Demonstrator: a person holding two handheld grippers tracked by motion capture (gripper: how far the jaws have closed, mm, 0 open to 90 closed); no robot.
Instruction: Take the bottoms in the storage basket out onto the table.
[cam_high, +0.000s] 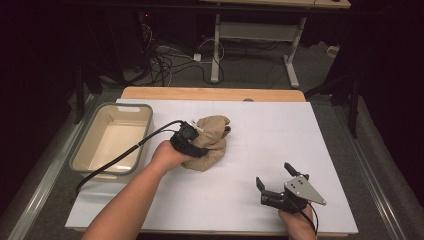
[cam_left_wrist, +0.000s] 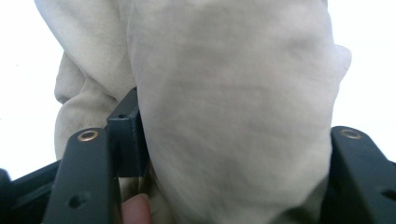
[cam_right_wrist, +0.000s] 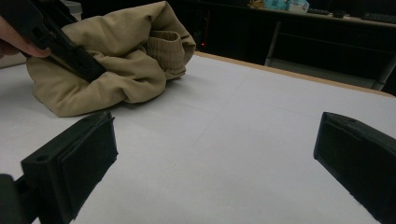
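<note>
A crumpled beige garment lies in a heap on the white sheet, left of the middle. My left gripper reaches into it from the left side, and a black cable trails back from it. In the left gripper view the garment bulges between the two black jaws of my left gripper and touches both. Seen from the right gripper view, the garment shows a ribbed cuff, and the left gripper presses into its left side. My right gripper rests near the front right with its jaws wide open and nothing between them.
A grey tub with a cream inside stands at the table's left edge, close to the left arm. The white sheet covers a wooden table. Cables and a desk frame lie on the floor behind.
</note>
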